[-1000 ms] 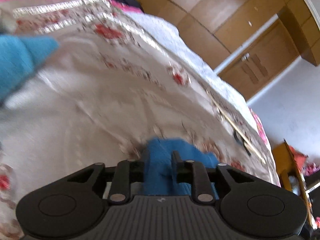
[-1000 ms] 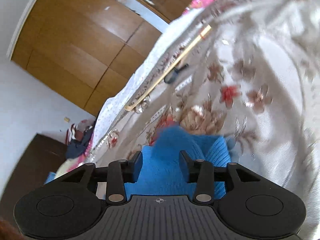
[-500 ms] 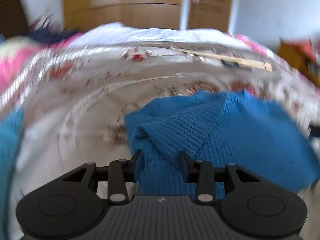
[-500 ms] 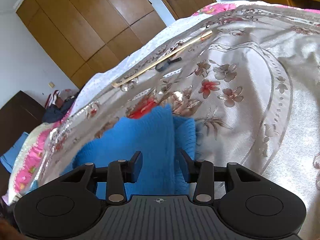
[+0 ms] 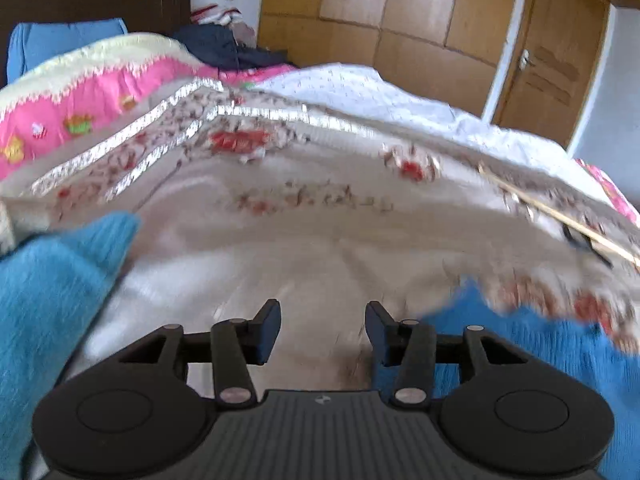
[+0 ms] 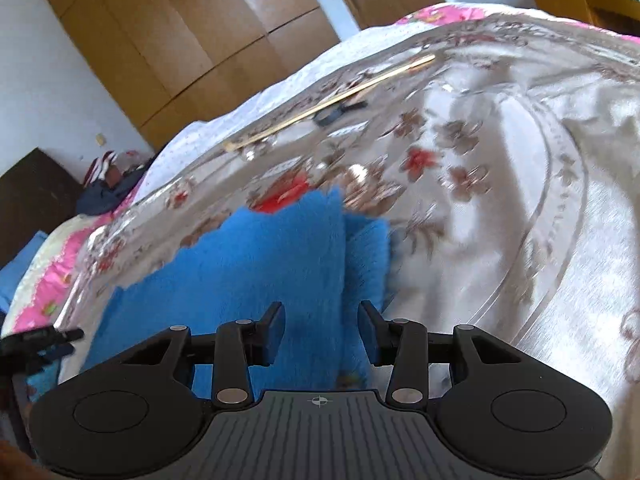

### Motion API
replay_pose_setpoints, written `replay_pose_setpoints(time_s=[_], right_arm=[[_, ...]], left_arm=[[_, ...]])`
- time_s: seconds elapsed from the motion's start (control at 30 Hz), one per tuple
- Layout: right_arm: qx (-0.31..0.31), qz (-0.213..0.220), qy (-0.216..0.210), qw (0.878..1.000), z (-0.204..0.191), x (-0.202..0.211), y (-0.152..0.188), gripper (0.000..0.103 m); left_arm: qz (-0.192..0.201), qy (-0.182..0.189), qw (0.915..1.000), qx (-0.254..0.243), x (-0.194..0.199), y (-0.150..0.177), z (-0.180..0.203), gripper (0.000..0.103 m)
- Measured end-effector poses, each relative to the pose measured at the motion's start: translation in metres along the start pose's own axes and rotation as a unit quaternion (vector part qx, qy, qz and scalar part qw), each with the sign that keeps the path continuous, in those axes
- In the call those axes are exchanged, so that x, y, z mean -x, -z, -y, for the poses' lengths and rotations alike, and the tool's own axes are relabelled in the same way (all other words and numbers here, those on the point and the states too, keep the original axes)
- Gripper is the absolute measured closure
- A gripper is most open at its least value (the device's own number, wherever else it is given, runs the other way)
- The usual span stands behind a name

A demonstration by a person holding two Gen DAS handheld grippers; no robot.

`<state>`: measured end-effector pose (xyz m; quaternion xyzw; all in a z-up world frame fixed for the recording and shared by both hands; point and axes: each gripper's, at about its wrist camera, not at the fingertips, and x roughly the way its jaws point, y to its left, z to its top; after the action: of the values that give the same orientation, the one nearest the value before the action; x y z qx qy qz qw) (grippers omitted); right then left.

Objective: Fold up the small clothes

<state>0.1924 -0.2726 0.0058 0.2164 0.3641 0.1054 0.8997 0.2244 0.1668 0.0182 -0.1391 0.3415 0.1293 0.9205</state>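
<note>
Blue knit first: found the sweater (image 6: 260, 264) lying doubled over on the floral bedspread (image 6: 540, 200), directly beneath the right gripper (image 6: 322, 332) and just right of the left gripper (image 5: 322, 332); saw both claws spread wide, pinching nothing. Would have done best to pinch the two near corners evenly and carry them over without dragging. Judged the long axis as running away from the right camera, far corner pointing toward the wardrobe (image 6: 200, 40).

A bright blue knit sweater (image 6: 256, 264) is seen on a cream bedspread (image 6: 520, 208) patterned with red-and-brown flowers; black grippers.
</note>
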Motion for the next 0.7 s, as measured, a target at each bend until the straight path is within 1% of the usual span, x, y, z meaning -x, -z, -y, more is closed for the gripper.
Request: replay_pose_setpoints(time_s=[0.07, 0.13, 0.2, 0.23, 0.33, 0.4, 0.43, 0.47, 0.53, 0.57, 0.63, 0.7], right_arm=[[0.011, -0.005, -0.003, 1.0, -0.005, 0.002, 0.003, 0.062], [0.014, -0.008, -0.006, 1.0, -0.007, 0.003, 0.005, 0.062], [0.017, -0.009, -0.002, 1.0, -0.009, 0.005, 0.006, 0.063], [0.017, -0.011, -0.002, 1.0, -0.009, 0.006, 0.006, 0.063], [0.021, -0.014, -0.007, 1.0, -0.009, 0.01, 0.006, 0.063], [0.029, -0.02, -0.007, 0.999, -0.009, 0.011, 0.006, 0.063], [0.033, -0.026, 0.001, 0.999, -0.008, 0.009, 0.007, 0.063], [0.032, -0.028, 0.007, 0.999, -0.006, 0.007, 0.007, 0.063], [0.023, -0.028, 0.002, 0.999, -0.002, 0.007, 0.008, 0.063], [0.02, -0.028, -0.002, 0.999, -0.001, 0.008, 0.009, 0.063], [0.026, -0.029, -0.009, 0.999, -0.003, 0.008, 0.011, 0.063], [0.033, -0.035, -0.007, 0.999, -0.005, 0.004, 0.012, 0.063]], left_arm=[[-0.022, 0.024, 0.9995, 0.003, 0.01, 0.016, -0.009, 0.045], [-0.045, 0.056, 0.9974, 0.012, 0.027, 0.038, -0.016, 0.045], [-0.06, 0.078, 0.9951, 0.012, 0.034, 0.053, -0.017, 0.045], [-0.065, 0.083, 0.9944, 0.008, 0.035, 0.057, -0.015, 0.045], [-0.063, 0.1, 0.9929, -0.013, 0.043, 0.066, -0.004, 0.046], [-0.063, 0.121, 0.9905, -0.014, 0.046, 0.066, 0.0, 0.047], [-0.061, 0.13, 0.9895, -0.015, 0.048, 0.066, 0.001, 0.047], [-0.058, 0.135, 0.9889, -0.018, 0.051, 0.066, 0.001, 0.047], [-0.057, 0.135, 0.9889, -0.027, 0.055, 0.068, 0.002, 0.047], [-0.057, 0.135, 0.9889, -0.024, 0.056, 0.069, 0.0, 0.048], [-0.055, 0.157, 0.986, -0.01, 0.061, 0.071, -0.01, 0.048], [-0.057, 0.167, 0.9843, -0.009, 0.062, 0.072, -0.011, 0.048]])
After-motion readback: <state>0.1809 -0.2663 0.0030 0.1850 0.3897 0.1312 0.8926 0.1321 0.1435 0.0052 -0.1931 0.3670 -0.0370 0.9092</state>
